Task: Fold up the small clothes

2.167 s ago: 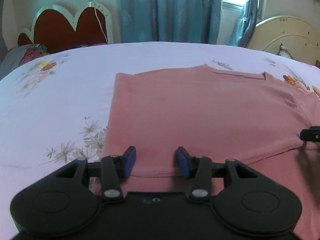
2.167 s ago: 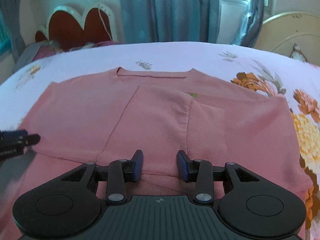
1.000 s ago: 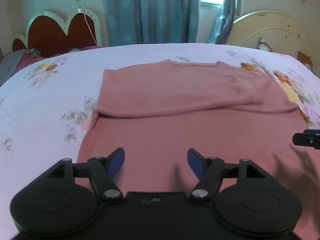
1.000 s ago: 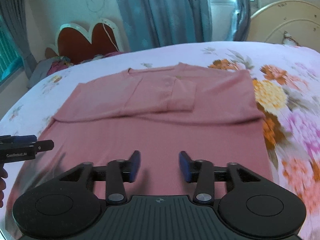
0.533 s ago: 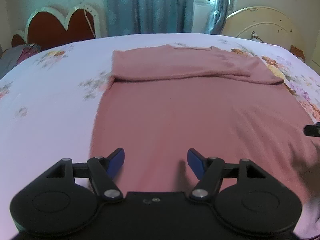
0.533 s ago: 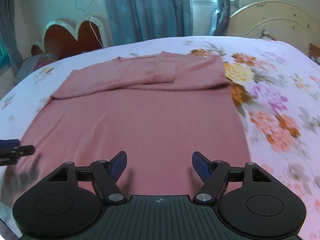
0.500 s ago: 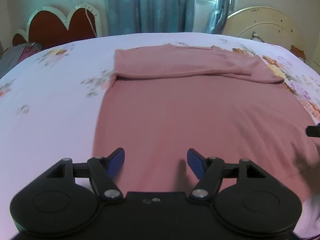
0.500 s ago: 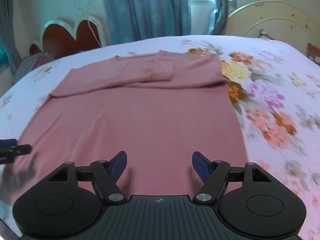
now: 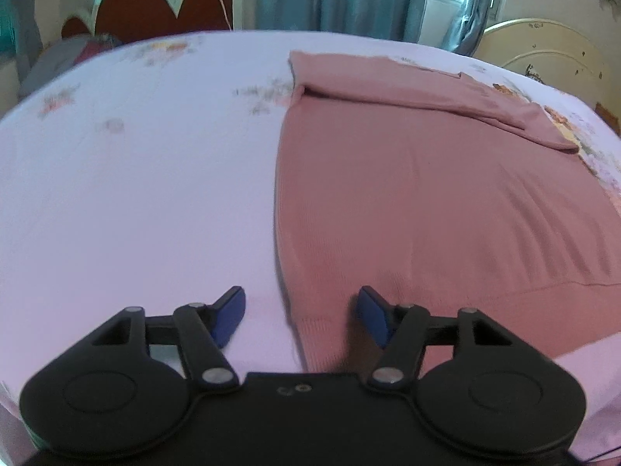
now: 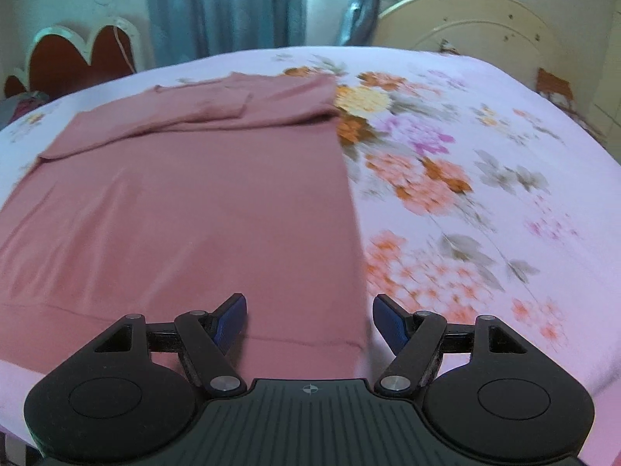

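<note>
Now at the hem end of the pink sweater [image 9: 427,202], which lies flat on the floral bedsheet [image 9: 136,178], its far end with the sleeves already folded across the chest. Our left gripper [image 9: 297,312] is spread wide and holds nothing; its jaws straddle the near left hem corner [image 9: 306,326], one blue pad over bare sheet, the other over cloth. Our right gripper [image 10: 309,316] is likewise wide and empty, jaws straddling the near right hem corner [image 10: 355,343], left pad above knit, right pad above sheet. We judge the step in hand to be the grasp of the two bottom corners, ahead of folding the body up toward the neckline [image 10: 194,85]. Whether the pads touch the cloth yet we cannot tell; both views are motion-blurred. Next move, as we read it: lower both grippers, close on the ribbed hem at each corner, catching both layers, then lift and carry the hem away from us evenly so the fold line stays square. Orientation: the garment's long axis runs away from us, hem nearest, neckline farthest, pointing toward the curtains [image 10: 225,7]. In the left view it sits right of centre; in the right view, left of centre.
</note>
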The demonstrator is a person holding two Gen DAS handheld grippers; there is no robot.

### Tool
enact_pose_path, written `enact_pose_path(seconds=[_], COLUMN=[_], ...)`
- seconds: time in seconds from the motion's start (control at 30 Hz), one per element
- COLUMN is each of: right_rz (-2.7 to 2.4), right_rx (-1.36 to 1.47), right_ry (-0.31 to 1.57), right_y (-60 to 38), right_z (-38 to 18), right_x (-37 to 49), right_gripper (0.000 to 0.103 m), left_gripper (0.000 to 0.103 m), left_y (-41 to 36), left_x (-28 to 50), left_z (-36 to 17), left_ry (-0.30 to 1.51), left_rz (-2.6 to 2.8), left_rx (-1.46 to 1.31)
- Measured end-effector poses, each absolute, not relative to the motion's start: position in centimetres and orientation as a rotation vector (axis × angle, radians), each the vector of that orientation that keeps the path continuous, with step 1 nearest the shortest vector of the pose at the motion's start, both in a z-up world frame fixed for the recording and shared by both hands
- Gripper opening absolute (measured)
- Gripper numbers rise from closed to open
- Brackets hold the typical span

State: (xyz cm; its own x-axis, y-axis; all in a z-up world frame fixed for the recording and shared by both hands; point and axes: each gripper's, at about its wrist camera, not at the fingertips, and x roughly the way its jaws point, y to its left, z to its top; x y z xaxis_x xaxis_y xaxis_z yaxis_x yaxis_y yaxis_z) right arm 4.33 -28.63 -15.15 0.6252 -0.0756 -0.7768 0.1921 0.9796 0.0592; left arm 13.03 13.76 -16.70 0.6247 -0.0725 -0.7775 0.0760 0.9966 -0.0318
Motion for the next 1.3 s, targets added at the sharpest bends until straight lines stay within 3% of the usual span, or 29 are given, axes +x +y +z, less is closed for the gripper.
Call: enact_pose_path(seconds=[0.07,0.2,0.27,0.33,0.37,0.47,0.83,1.3], right_rz=[-0.162,-0.149,-0.124,-0.109,-0.098,-0.085,-0.049,-0.020], right_rx=[0.161,0.245,0.266,0.275,0.285,0.293,0.338,0.375], right_ry=[0.903,0.931,0.930,0.934,0.939,0.937,0.756,0.625], right_y=[-29.0,-29.5,-29.3,-29.1,-29.0,-28.8,-30.7,-35.0], right_z=[-15.6,-16.4,-16.3,-16.2,-16.1,-15.7,-9.9,-7.3], right_x=[3.9,3.0,2.6,2.6,2.7,2.7,7.1,26.7], right_gripper=[0.071,0.071,0.047,0.033,0.020,0.012,0.011,0.011], left_gripper=[0.059,0.040,0.025,0.006,0.006,0.005,0.005,0.005], left_y=[13.8,13.5,13.3,13.1,13.0,13.0,12.3,8.4], left_x=[12.6,12.0,11.8,11.9,12.0,12.1,16.8,33.5], left_z=[-16.8,-17.0,-17.0,-16.9,-16.9,-16.4,-10.6,-8.1], left_ry=[0.901,0.933,0.940,0.953,0.954,0.931,0.716,0.596], left_rz=[-0.104,-0.171,-0.206,-0.247,-0.257,-0.282,-0.311,-0.227], left_rx=[-0.013,-0.050,-0.059,-0.084,-0.092,-0.113,-0.178,-0.241])
